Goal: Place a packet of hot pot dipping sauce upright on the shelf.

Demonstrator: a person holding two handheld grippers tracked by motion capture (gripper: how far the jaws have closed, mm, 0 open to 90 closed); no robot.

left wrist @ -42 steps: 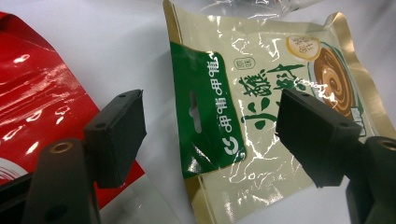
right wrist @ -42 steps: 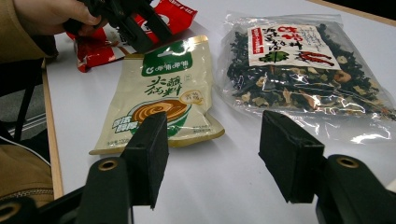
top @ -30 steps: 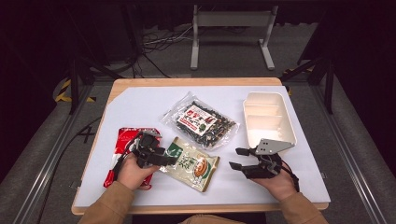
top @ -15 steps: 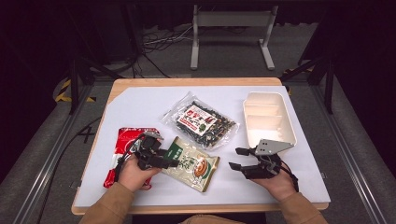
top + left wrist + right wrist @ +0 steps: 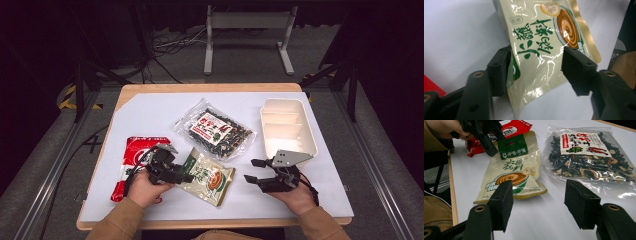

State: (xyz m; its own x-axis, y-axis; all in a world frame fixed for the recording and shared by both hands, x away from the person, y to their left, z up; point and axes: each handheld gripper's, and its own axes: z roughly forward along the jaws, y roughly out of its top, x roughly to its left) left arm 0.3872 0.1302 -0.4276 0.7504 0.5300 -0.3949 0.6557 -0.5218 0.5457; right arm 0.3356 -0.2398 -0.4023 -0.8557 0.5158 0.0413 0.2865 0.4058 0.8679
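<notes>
A beige pouch point(image 5: 212, 177) with a green header lies at the table's front middle. My left gripper point(image 5: 186, 176) is at its green top end. In the left gripper view the pouch point(image 5: 541, 32) sits between the jaws of my left gripper point(image 5: 537, 58), which have just been closing. The left pad touches the pouch's edge and the right pad stands clear of it. My right gripper point(image 5: 250, 170) hovers open to the pouch's right, with nothing between its jaws. In the right gripper view, my right gripper point(image 5: 544, 192) faces the pouch point(image 5: 511, 175).
A red packet point(image 5: 137, 155) lies under the left hand. A clear bag of dark dried bits point(image 5: 217, 130) lies mid-table, seen close in the right gripper view point(image 5: 584, 157). A white divided tray point(image 5: 305, 127) stands at the right. The table's front edge is near both hands.
My left gripper's jaws have narrowed around the pouch's green top end. The right gripper has stayed where it was, still open.
</notes>
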